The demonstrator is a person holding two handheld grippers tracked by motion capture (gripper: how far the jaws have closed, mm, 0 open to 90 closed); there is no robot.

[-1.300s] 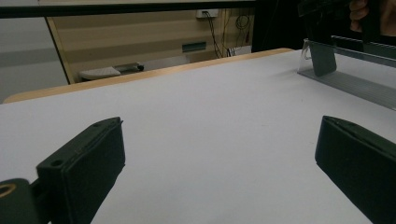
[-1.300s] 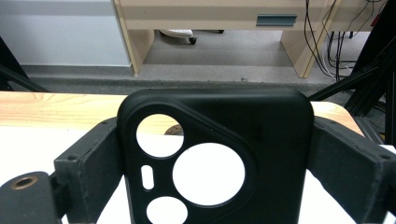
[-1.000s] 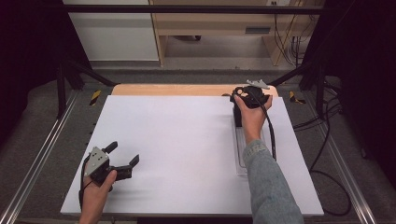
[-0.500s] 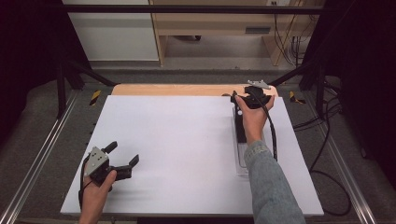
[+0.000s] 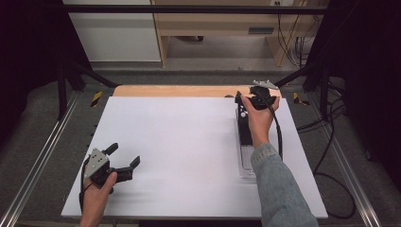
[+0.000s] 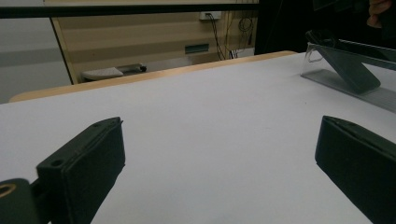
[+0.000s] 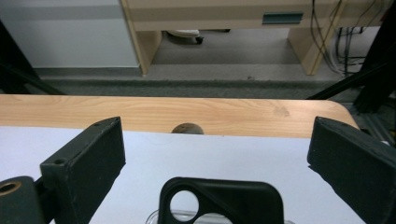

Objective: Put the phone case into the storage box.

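A black phone case [image 5: 245, 128] with a camera cut-out leans in a clear plastic stand [image 5: 247, 163] at the right of the white table top [image 5: 179, 142]. My right gripper [image 5: 257, 93] hovers over the far end of the case, open. In the right gripper view its jaws stand wide apart on either side of the case's top edge [image 7: 224, 200] without touching it. My left gripper [image 5: 125, 154] rests low at the near left, open and empty. The left gripper view has the case [image 6: 348, 70] and stand [image 6: 341, 86] far off to the right.
A wooden strip [image 5: 175, 91] runs along the table's far edge, with a small round dark spot [image 7: 187, 128] in it. Metal rails [image 5: 45, 151] flank the table. Cables [image 5: 331, 142] lie on the floor at the right. Wooden furniture [image 5: 222, 23] stands beyond.
The right hand and its gripper have shifted slightly to the right over the far end of the case. The left gripper has stayed put.
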